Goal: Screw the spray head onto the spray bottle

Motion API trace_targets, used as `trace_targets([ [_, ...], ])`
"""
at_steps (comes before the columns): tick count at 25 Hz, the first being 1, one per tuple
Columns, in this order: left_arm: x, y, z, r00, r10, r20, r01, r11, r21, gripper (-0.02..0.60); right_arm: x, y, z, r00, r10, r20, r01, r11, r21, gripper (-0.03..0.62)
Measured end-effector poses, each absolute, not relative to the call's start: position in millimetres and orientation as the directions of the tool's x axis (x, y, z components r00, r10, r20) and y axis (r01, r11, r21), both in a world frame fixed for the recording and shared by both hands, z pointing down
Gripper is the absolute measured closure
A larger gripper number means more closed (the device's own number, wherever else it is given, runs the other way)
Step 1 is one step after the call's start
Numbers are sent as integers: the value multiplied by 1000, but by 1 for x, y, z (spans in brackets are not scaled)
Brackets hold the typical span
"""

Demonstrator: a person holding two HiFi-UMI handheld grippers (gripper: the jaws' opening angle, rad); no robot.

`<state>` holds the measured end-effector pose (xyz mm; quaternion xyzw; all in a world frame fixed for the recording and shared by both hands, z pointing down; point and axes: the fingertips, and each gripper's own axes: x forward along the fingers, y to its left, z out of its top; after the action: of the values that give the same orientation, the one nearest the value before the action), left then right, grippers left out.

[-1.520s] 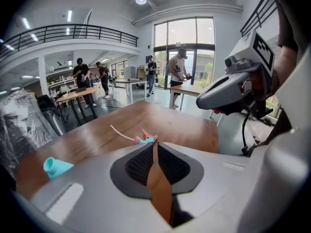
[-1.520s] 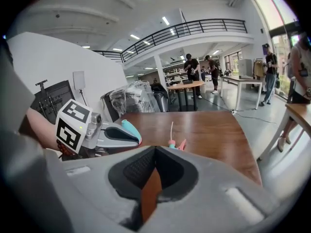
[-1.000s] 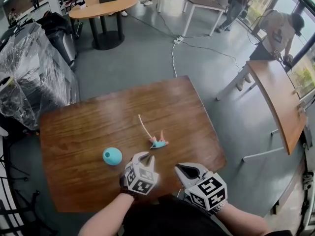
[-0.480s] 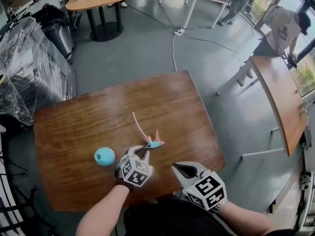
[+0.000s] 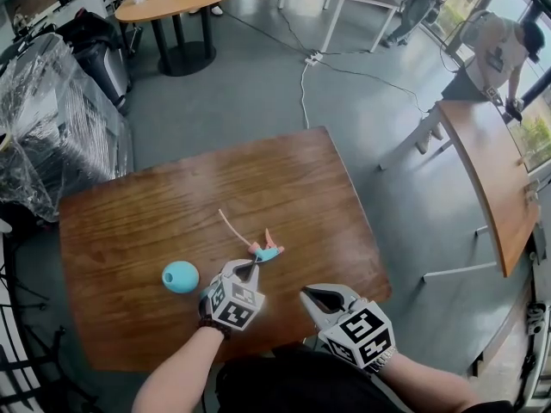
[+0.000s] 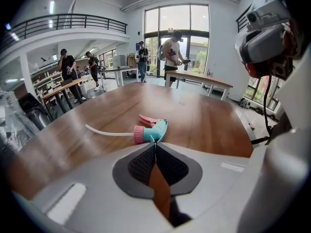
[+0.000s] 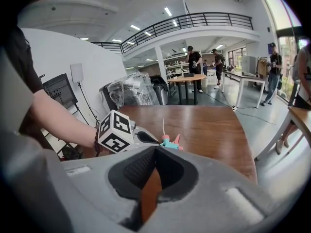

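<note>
Spray head point(image 5: 266, 252) lying on table point(image 5: 155, 218); left gripper point(image 5: 250, 269) just closing, empty, beside it; right gripper point(image 5: 306, 298) hovering, jaws pressed together.

spray head point(image 5: 265, 251): teal body, pink threaded collar, pink trigger, thin white dip tube point(image 6: 109, 132). lies on its side on the wooden table point(image 5: 301, 179), near the front edge, tube running flat away up-left in head view. not on the bottle. spray bottle point(image 5: 180, 276): rounded, light blue, left of the head, apart from it; orientation unclear.
</note>
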<state>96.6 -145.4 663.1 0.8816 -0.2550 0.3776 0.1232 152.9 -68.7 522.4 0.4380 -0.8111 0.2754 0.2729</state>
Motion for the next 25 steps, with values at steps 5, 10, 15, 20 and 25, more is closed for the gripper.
trace_targets([
  [5,102,-143,639,625,-343,701,-548,-833,81,560,156,-74,517,-460,-577,675,-855,493,-162,605],
  [10,108,-134,604,681,-288,674,-533,-826,186,560,154,-81,507,-460,-595,659,-811,584,-38,593],
  [15,115,-120,568,749,-210,628,-513,-784,349,560,148,-81,495,-456,-617,641,-711,686,154,525],
  [20,116,-113,537,779,-172,603,-495,-759,422,560,138,-81,488,-434,-650,624,-487,752,445,451],
  [25,117,-103,514,805,-113,582,-462,-735,496,560,121,-80,484,-405,-667,626,-169,727,665,387],
])
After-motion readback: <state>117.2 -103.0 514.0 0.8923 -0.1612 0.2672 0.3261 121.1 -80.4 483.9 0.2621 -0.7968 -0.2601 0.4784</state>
